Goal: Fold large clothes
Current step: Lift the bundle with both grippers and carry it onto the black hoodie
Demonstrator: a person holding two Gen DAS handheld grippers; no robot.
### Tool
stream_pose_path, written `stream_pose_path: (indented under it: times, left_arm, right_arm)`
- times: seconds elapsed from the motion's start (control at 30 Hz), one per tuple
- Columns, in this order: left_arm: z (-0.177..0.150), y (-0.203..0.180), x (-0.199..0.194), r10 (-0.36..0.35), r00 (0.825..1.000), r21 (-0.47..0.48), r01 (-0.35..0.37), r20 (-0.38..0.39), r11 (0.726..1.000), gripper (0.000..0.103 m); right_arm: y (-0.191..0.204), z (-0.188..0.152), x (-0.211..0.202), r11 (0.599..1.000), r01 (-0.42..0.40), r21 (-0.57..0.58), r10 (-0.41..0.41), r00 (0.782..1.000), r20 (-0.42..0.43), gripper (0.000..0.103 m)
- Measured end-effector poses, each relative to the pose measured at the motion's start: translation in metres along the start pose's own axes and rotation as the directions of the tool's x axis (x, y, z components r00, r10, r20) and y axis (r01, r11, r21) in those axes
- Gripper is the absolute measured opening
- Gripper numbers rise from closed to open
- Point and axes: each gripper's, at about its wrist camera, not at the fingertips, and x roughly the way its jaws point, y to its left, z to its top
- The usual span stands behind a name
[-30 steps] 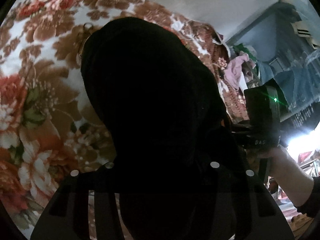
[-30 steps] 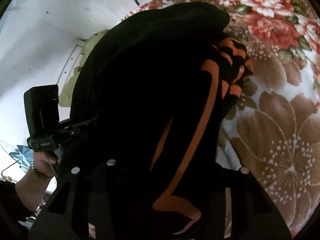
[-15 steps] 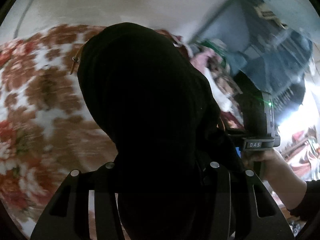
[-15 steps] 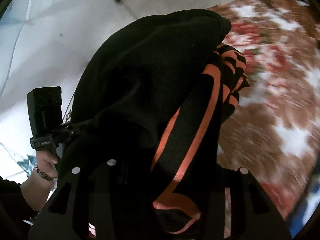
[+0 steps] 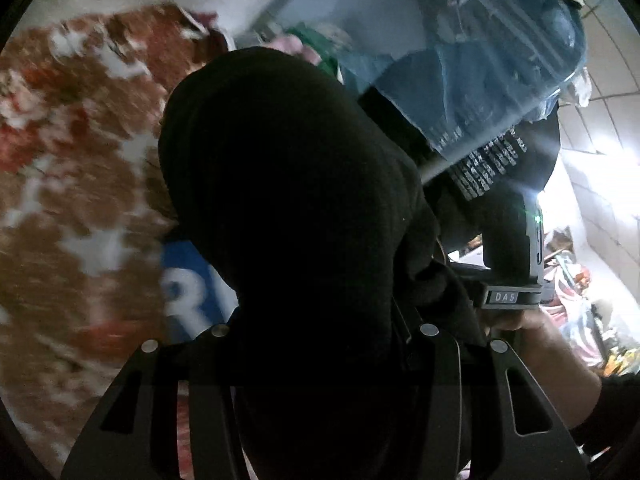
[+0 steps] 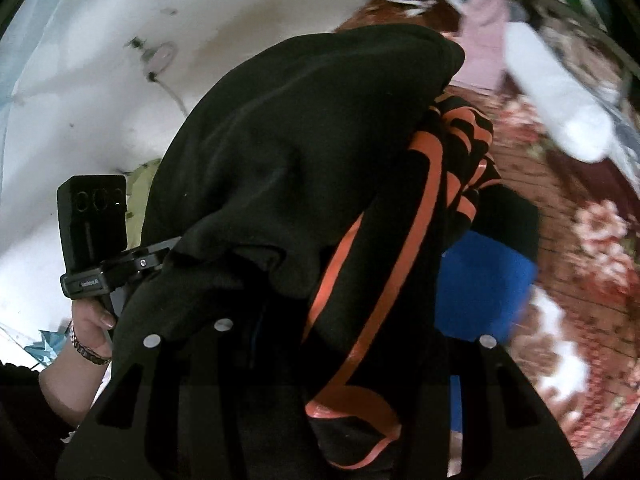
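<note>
My left gripper (image 5: 320,380) and right gripper (image 6: 320,380) each pinch the bunched black garment (image 6: 304,152), lifted above the floral blanket (image 5: 68,200); I judge folding barely begun.

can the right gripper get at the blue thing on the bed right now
Probably not as things stand. The right gripper is shut on the black garment, whose folds drape over its fingers and hang in front of the blue item on the floral bedspread. It would need to release first.

Black garment (image 6: 304,152) – orange stripes; floral bedspread (image 5: 72,168)
</note>
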Motion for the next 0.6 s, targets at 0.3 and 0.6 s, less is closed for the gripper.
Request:
stream_pose_path:
  times: [0.3,0.6]
  left_arm:
    - [-0.049,0.048,0.12,0.169,0.973,0.018,-0.168,-0.156,0.986,0.048]
    - [-0.054,0.054,0.123,0.244,0.955,0.084,-0.233,-0.168,0.969,0.066]
  right_arm:
    - [-0.128,-0.054,0.068,0.997,-0.002,0.073,0.009,0.995,-0.096,0.043]
    - [-0.165,-0.098,0.057,0.993,-0.074,0.093,0.077,0.997,-0.029,0.044]
